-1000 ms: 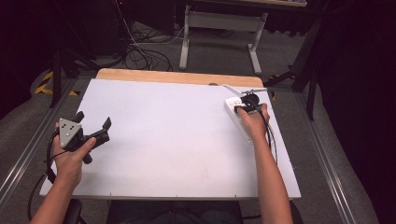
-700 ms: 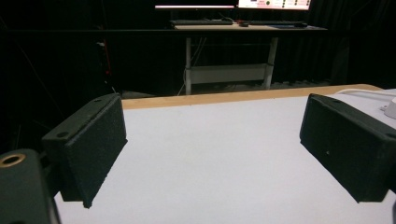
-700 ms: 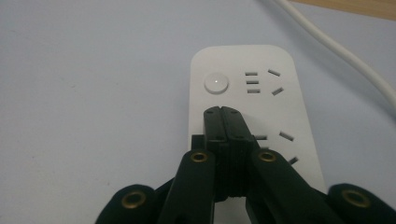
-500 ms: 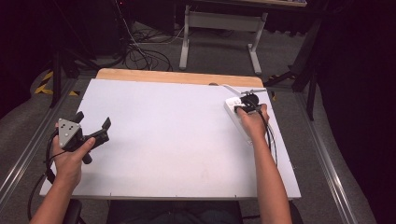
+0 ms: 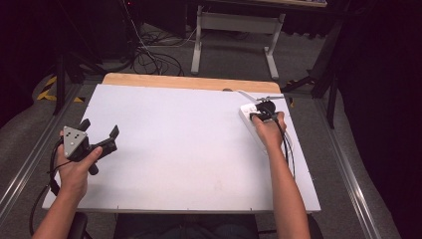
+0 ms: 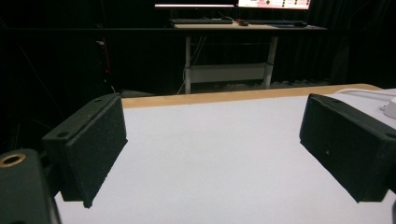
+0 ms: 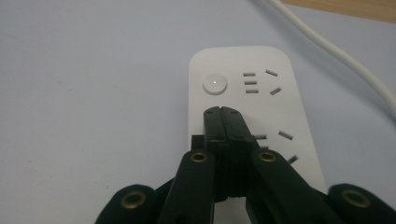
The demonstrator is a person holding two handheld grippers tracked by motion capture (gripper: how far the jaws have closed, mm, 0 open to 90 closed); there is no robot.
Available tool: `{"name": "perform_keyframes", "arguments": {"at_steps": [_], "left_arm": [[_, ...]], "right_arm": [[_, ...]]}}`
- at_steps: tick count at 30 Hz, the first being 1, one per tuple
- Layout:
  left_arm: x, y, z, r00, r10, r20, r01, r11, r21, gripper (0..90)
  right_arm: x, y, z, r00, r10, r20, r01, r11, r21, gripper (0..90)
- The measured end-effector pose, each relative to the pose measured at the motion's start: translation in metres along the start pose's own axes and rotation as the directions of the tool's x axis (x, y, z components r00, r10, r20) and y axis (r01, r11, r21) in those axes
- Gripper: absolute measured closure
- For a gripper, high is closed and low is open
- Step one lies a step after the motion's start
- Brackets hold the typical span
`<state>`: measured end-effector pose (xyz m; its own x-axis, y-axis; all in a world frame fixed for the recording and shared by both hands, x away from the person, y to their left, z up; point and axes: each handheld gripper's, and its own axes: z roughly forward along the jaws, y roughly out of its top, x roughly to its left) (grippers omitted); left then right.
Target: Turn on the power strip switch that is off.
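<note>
Power strip [image 7: 247,107] lying at table's [image 5: 189,164] 2 o'clock. Right gripper [image 7: 223,114], jaws pressed together, hovering just short of round button [image 7: 215,85], probably aiming there; tip risking skidding onto sockets. Left gripper [image 6: 212,154] idling spread at 9 o'clock.

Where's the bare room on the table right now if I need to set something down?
Everything between the left gripper and the power strip is bare white table, from the wooden back edge to the near edge. Only the far right corner is crowded: strip, its cord, right gripper.
</note>
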<state>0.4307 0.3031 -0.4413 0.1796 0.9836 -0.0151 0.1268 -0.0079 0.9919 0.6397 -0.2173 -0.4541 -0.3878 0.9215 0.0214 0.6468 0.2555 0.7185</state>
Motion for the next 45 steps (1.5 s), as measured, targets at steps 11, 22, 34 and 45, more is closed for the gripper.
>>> {"name": "perform_keyframes", "arguments": {"at_steps": [11, 22, 34, 45], "left_arm": [[0.001, 0.0, 0.0, 1.0, -0.006, 0.0, 0.006, 1.0, -0.002, 8.2], [0.002, 0.0, 0.0, 1.0, -0.01, -0.002, 0.01, 1.0, 0.0, 9.0], [0.002, 0.0, 0.0, 0.9999, -0.017, 0.0, 0.017, 0.9998, -0.001, 9.0], [0.001, 0.0, 0.001, 0.9999, -0.013, 0.003, 0.013, 0.9999, 0.0, 9.0]], "right_arm": [[0.002, -0.002, -0.001, 0.9999, 0.007, 0.012, -0.007, 1.0, -0.023, 90.0], [-0.002, -0.005, -0.006, 0.9995, 0.032, 0.002, -0.032, 0.998, -0.048, 90.0], [0.001, 0.001, -0.052, 0.9988, 0.027, -0.042, -0.035, 0.975, -0.219, 89.6], [0.014, -0.021, -0.097, 0.9973, 0.001, -0.073, -0.026, 0.939, -0.343, 88.5]]}}
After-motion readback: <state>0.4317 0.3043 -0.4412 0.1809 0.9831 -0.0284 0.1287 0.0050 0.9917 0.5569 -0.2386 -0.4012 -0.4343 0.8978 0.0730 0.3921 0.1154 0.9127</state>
